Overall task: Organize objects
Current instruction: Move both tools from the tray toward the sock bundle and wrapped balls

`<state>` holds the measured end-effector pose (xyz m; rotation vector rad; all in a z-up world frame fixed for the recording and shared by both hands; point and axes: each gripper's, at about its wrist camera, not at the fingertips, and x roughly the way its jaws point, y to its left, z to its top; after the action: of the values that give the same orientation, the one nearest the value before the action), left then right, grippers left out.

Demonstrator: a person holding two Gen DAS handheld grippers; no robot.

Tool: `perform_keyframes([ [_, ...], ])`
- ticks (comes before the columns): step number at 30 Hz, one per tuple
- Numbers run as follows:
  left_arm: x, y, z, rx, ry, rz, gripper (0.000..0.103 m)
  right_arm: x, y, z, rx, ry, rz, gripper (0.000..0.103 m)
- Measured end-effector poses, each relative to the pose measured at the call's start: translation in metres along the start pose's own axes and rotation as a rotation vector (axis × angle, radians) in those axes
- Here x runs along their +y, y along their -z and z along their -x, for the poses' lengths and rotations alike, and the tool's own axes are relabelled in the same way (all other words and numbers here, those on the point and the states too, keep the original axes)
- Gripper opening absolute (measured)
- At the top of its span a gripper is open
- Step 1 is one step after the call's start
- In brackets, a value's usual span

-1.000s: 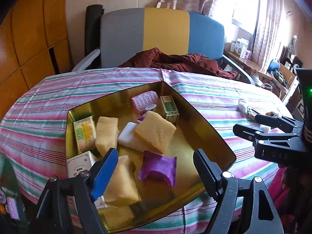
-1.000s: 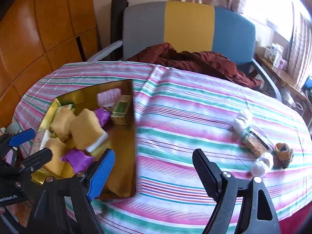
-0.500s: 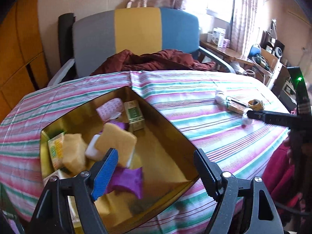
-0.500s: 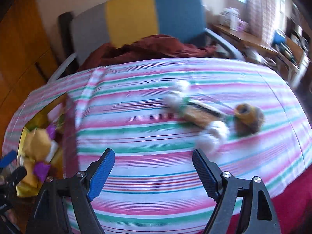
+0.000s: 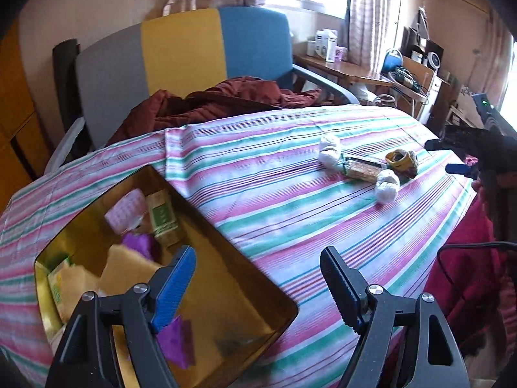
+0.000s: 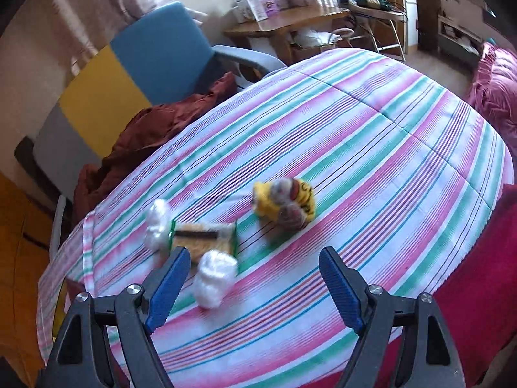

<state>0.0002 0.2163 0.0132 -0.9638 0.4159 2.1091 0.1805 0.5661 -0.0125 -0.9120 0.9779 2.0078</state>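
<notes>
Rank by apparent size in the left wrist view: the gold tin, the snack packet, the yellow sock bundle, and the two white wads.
1. gold tin, by far largest, though nearest the camera.
2. snack packet.
3. yellow sock bundle.
4. far white wad and near white wad: look alike, unranked.

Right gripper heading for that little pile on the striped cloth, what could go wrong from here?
1. The right gripper is open near a white wad that touches the snack bar packet, so closing may nudge or catch both.
2. The yellow toy looks rounded and could roll.
3. The striped cloth may bunch if the fingers drag.
</notes>
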Motion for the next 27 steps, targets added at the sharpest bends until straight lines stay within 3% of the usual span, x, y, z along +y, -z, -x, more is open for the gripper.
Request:
perform_keyframes([
  [9, -0.016, -0.022, -0.031, 0.041, 0.029, -0.007, 0.080, -0.016, -0.035, -0.055, 0.074, 0.072, -0.025, 0.083],
  [20, -0.042, -0.037, -0.075, 0.121, 0.081, -0.024, 0.080, -0.019, -0.045, -0.094, 0.148, 0.045, -0.015, 0.083],
  [21, -0.045, -0.040, -0.079, 0.127, 0.091, -0.020, 0.080, -0.018, -0.045, -0.095, 0.147, 0.037, -0.011, 0.074],
  [22, -0.048, -0.043, -0.084, 0.134, 0.104, -0.012, 0.080, -0.018, -0.046, -0.094, 0.140, 0.040, -0.004, 0.058],
  [25, -0.058, -0.051, -0.096, 0.146, 0.131, -0.009, 0.080, -0.017, -0.045, -0.092, 0.136, 0.034, 0.021, 0.047],
  [27, -0.068, -0.058, -0.103, 0.150, 0.155, -0.014, 0.077, -0.020, -0.044, -0.083, 0.108, 0.016, 0.007, 0.046],
])
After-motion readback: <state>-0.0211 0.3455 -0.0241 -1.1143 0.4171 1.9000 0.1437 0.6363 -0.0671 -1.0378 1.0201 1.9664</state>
